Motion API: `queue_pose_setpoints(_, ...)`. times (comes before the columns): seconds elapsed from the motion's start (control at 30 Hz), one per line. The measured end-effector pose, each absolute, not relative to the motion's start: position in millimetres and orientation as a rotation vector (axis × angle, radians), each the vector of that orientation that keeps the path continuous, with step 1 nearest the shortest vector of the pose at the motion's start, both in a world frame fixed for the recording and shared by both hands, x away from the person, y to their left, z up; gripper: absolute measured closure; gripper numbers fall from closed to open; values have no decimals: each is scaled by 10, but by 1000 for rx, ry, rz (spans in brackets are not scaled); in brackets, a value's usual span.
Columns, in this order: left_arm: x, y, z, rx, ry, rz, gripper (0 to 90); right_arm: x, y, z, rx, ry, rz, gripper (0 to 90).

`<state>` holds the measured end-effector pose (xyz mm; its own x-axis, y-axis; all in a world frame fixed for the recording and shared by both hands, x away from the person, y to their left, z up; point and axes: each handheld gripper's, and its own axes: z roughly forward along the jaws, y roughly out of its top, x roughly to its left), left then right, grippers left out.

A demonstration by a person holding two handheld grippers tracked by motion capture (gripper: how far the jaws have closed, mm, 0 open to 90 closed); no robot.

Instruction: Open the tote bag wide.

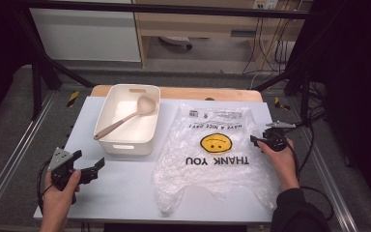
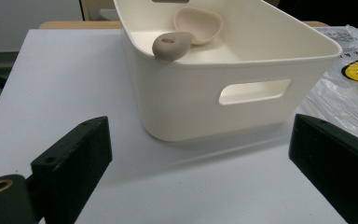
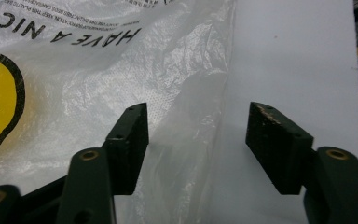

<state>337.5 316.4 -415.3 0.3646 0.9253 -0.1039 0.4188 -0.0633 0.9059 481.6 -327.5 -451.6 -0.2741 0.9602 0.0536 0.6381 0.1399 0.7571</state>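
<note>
The plastic bag lies flat near the table's right edge, its thin film apt to slip or tear. The right gripper straddles its edge, jaws apart and empty; the left gripper gapes empty too.

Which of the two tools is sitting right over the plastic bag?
The right tool, open-jawed at the edge of the clear plastic smiley-face bag. The left tool sits over bare table, near the white plastic bin.

Left claw jaws wide apart over table; white bin just ahead w/ spoon inside; plastic bag ahead-right.
</note>
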Motion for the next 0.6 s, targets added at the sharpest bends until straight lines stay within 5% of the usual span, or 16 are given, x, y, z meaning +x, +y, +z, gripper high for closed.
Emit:
queue_pose_setpoints(0.17,3371,3151,-4150,1669,1210,653,57,4804,-3263,-4549,1537,2014,962,549)
queue_pose_setpoints(0.4,3366,3164,-4143,1657,1213,659,58,4764,-3207,-4557,1477,2039,943,880)
queue_pose_setpoints(0.6,3364,3159,-4138,1659,1209,664,60,4769,-3212,-4562,1504,2018,956,900)
